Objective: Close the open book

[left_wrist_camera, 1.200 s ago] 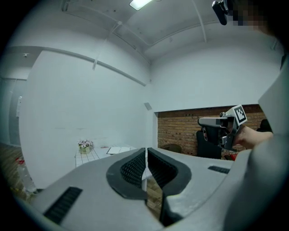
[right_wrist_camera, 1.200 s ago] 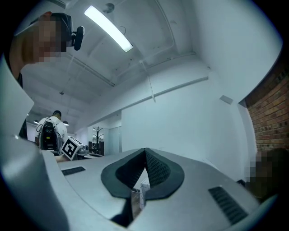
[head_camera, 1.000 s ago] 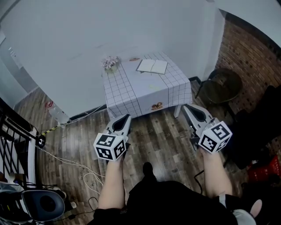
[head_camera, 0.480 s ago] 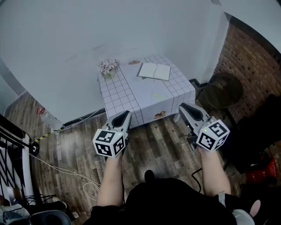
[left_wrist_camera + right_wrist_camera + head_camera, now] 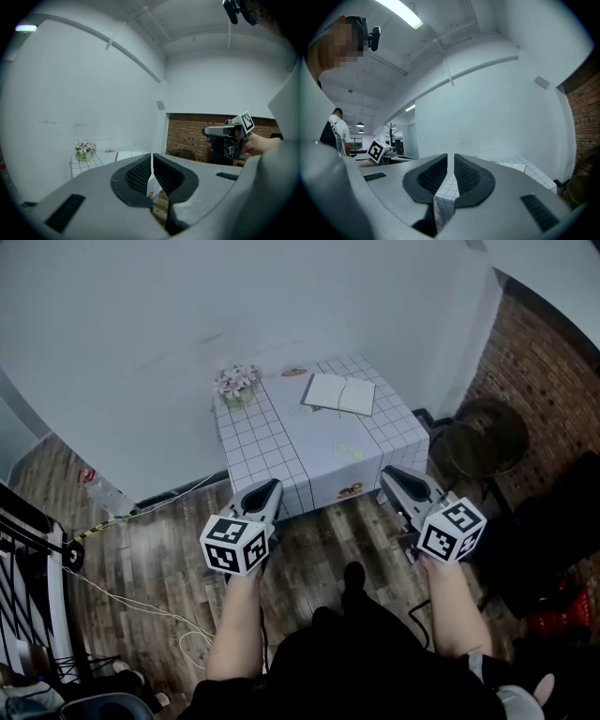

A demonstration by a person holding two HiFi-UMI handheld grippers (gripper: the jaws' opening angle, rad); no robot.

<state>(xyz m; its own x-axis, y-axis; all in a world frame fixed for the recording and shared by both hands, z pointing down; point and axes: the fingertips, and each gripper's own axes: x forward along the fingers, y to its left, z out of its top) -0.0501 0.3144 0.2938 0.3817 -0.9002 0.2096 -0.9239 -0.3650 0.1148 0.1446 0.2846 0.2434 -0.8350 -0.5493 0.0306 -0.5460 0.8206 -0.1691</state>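
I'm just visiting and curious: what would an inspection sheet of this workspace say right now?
Surface: small table with a checked cloth, against the white wall.
Job's things: book lying open on the table's far right part, untouched.
Clutter: flower pot at the far left corner; small reddish item by the wall.
Grippers: left gripper shut, empty; right gripper jaws have just been opening, narrow gap, nothing between; both short of the table.
Cables: white cable loose on the wood floor.
Surroundings: brick wall, round chair at right.
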